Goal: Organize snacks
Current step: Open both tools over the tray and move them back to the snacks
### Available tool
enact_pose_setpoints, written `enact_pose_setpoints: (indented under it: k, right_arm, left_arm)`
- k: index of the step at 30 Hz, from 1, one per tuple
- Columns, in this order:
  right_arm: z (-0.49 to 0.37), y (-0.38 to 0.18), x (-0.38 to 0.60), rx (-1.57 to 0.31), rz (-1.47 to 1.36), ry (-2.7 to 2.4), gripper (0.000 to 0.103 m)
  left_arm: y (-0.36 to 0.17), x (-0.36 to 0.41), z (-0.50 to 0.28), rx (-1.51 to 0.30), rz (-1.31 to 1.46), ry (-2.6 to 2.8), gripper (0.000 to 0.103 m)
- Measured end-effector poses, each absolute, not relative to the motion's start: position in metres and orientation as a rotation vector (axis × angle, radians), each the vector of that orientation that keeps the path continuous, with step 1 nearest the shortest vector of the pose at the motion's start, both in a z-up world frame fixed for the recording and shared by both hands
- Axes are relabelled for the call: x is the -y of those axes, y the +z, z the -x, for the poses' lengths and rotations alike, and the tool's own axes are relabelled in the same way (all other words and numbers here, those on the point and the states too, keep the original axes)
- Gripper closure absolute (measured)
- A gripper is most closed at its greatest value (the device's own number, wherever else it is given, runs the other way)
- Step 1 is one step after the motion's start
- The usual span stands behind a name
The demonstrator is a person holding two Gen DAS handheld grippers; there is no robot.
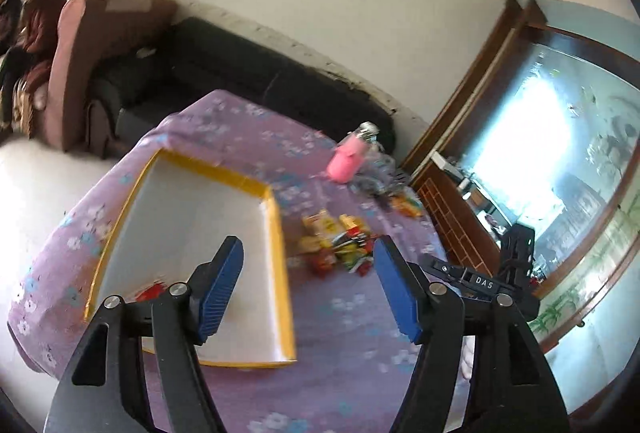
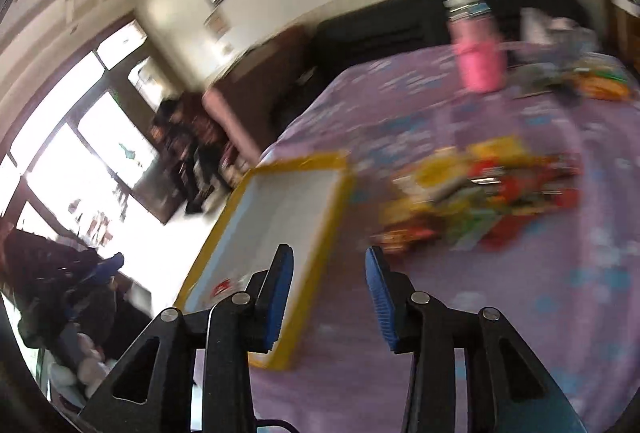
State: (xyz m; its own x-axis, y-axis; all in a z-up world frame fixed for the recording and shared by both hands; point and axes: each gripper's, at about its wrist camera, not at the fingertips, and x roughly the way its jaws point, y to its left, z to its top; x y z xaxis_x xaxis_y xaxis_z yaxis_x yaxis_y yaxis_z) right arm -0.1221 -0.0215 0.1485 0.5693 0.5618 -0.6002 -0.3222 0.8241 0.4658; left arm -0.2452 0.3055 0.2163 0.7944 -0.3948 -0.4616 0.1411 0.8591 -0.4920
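We see the left gripper (image 1: 308, 253) jaws apart, empty; right gripper (image 2: 330, 261) likewise (blurred). Snack pile (image 1: 334, 243) beside yellow tray (image 1: 280, 233), red packet (image 1: 150, 291) inside.

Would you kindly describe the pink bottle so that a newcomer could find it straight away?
Start at the table under the purple flowered cloth and pass the yellow-rimmed tray toward the far edge. The pink bottle stands there by a heap of wrappers; it alone is upright, plain pink and capped in silver.
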Motion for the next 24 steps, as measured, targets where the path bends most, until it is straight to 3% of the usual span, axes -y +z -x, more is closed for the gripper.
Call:
enact_pose_setpoints:
  k: [14,21,24]
  right_arm:
    - [0.213,0.259,0.261,-0.48,-0.512,0.319,0.061]
    - [0.258,0.371,0.379,-0.208,-0.614,0.069,0.061]
    - [0.268,0.419,0.424,-0.124,-0.65,-0.039,0.061]
  left_arm:
    - [0.368,-0.247,0.246,-0.494,0.543,-0.476,0.031]
    - [0.484,-0.261,0.265,-0.231,0.42,-0.343,0.03]
    - [0.513,-0.275,0.262,-0.197,0.361,-0.263,0.019]
